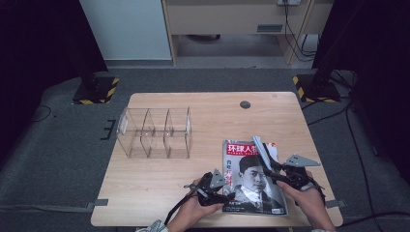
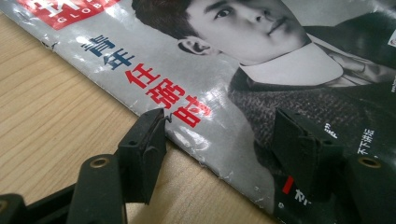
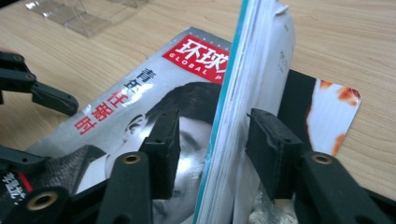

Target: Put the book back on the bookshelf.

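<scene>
The right tool point(image 3: 212, 140) stands spread around a lifted sheaf of pages point(image 3: 252, 70) (jaws just beside them); the left tool point(image 2: 219, 135), spread, straddles the magazine point(image 1: 251, 179) edge on the tabletop point(image 1: 145, 183); the clear divider box point(image 1: 154, 133) holds nothing.

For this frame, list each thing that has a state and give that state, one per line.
Magazine: lying flat on the table, cover up, with its right edge lifted.
Lifted pages: standing up on edge between the right gripper's jaws.
Right gripper: open, jaws either side of the lifted pages.
Left gripper: open, jaws straddling the magazine's left edge.
Clear organizer: upright on the table, its compartments empty.
</scene>
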Demonstrator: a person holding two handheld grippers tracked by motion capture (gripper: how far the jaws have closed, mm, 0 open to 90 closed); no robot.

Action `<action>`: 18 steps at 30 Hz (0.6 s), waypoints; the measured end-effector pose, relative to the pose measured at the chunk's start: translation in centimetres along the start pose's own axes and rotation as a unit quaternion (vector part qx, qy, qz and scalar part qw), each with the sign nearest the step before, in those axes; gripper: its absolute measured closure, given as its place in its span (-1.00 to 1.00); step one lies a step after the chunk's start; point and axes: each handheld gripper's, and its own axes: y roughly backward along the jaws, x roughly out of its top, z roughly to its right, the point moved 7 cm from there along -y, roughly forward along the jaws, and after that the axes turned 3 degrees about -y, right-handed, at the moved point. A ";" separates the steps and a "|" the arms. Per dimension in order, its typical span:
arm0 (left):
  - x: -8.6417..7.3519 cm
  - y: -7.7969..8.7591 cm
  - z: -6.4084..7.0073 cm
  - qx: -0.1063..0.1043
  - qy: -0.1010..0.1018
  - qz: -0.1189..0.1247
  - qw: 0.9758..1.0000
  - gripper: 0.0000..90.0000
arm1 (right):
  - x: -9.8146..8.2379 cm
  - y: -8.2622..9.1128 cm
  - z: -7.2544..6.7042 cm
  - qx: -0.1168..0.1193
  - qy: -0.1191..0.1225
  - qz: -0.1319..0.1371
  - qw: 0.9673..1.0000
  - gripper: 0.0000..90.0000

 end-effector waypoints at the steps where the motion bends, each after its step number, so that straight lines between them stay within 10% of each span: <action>1: 0.0 0.0 0.0 0.000 0.000 0.000 1.000 -0.23 | 0.0 0.0 0.0 0.000 0.000 0.000 1.000 0.18; 18: 0.0 0.0 0.0 0.001 0.000 0.000 1.000 -0.23 | -1.7 -0.8 1.1 -0.041 0.001 -0.060 0.997 -0.03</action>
